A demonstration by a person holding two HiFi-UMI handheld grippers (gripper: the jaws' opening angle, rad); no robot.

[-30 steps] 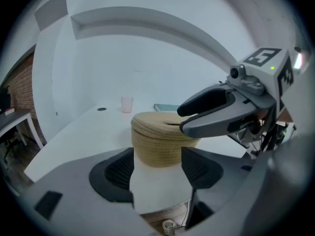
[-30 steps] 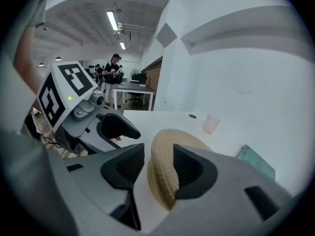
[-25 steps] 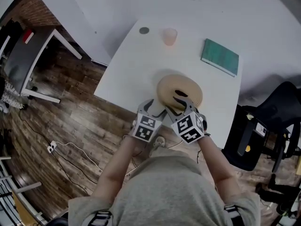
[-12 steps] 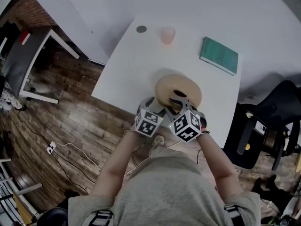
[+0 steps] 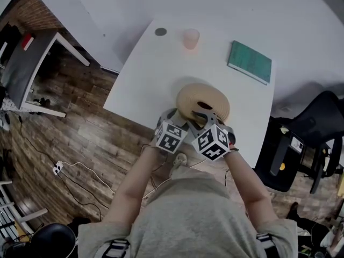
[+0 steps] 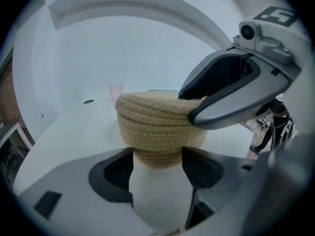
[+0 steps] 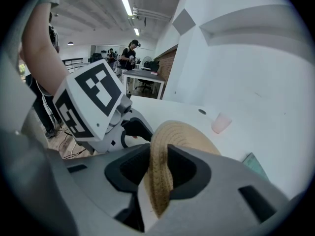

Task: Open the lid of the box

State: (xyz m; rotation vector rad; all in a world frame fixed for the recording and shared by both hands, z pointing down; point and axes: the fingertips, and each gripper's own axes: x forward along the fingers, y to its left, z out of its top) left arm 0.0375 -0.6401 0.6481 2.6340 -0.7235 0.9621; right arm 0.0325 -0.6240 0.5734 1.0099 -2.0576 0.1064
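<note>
Basket [image 6: 157,129] at the tabletop's [image 5: 161,63] front edge
Right gripper [image 7: 158,156], just closing, pinches the lid [image 7: 189,132]; left gripper [image 6: 157,159] jaws stand apart

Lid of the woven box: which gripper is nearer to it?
Right. The right gripper has just been closing its jaws, which clamp the rim of the lid; the left gripper sits lower, jaws apart at the base of the box.
</note>
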